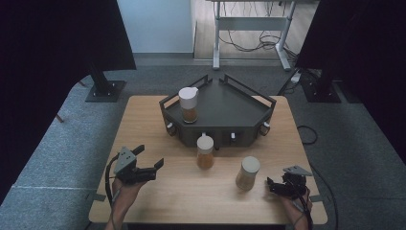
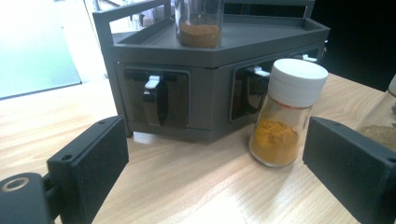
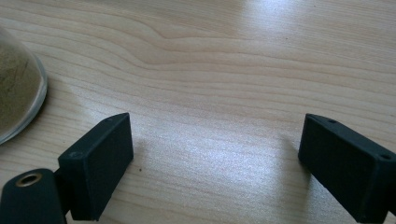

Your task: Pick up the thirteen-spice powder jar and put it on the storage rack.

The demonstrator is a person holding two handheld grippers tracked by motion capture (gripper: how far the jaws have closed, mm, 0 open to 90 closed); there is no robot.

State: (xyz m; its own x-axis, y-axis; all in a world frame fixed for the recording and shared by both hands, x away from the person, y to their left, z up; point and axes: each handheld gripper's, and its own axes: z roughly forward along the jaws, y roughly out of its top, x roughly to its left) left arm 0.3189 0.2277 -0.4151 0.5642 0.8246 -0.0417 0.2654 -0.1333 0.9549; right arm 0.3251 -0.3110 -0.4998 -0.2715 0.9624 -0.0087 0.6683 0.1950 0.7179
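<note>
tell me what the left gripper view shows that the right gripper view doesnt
Left gripper view: the dark grey rack with clips on its front panels, a jar of brown spice standing on its tray, and a white-capped jar of yellow spice upright on the table just ahead of the open left gripper.

Right gripper view: the rounded glass edge of a jar of greenish-brown spice at the left border, beside the open right gripper, not between its jaws.

Both: the light wooden table and a pair of black jaws standing wide with nothing between them.
</note>
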